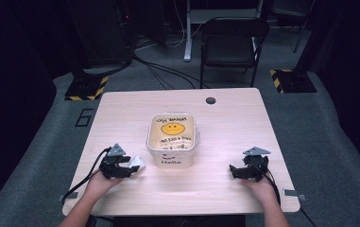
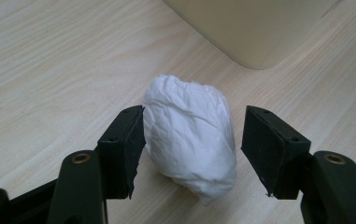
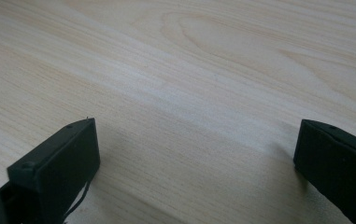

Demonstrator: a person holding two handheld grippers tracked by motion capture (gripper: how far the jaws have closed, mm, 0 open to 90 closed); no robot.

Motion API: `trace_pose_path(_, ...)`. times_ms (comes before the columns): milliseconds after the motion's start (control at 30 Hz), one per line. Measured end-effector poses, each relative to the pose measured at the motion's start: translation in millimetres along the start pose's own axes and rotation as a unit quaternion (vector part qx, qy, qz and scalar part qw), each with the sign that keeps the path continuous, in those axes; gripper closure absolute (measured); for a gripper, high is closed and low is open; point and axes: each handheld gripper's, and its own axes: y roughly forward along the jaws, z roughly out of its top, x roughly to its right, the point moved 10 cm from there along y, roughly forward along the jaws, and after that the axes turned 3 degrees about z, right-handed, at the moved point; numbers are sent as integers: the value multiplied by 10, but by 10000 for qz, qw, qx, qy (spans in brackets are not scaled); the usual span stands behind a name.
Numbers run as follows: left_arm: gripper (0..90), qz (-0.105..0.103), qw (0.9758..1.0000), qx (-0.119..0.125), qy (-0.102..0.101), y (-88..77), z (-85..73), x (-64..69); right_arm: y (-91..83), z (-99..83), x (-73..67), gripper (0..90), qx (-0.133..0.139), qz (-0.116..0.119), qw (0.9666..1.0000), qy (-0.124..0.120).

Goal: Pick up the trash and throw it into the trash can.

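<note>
The high view looks forward and down over the pale wood-grain table (image 1: 225, 184), well above it. The left gripper view sits close, facing the cream plastic tub (image 2: 255, 28), perhaps its lower corner; both views share it. The right gripper view skims bare tabletop.

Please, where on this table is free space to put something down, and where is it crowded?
Free: the far strip of the table behind the white bin, the right part between bin and right tongs, and the near edge between both hands. Crowded: the left side, where the left tongs straddle a crumpled white paper wad close beside the bin.
</note>
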Motion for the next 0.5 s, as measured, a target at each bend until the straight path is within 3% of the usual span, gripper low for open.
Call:
trace_pose_path(200, 417, 24, 9999, -131, 32, 51, -31, 7, 0, 0, 0, 0, 0, 0, 10000, 0)
trace_pose_path(400, 510, 43, 9995, -276, 129, 79, -64, -1, 0, 1, -4, 0, 5, 7, 10000, -1)
trace_pose_path(500, 531, 40, 9997, -233, 59, 82, -61, 7, 1, 2, -4, 0, 7, 5, 10000, -4)
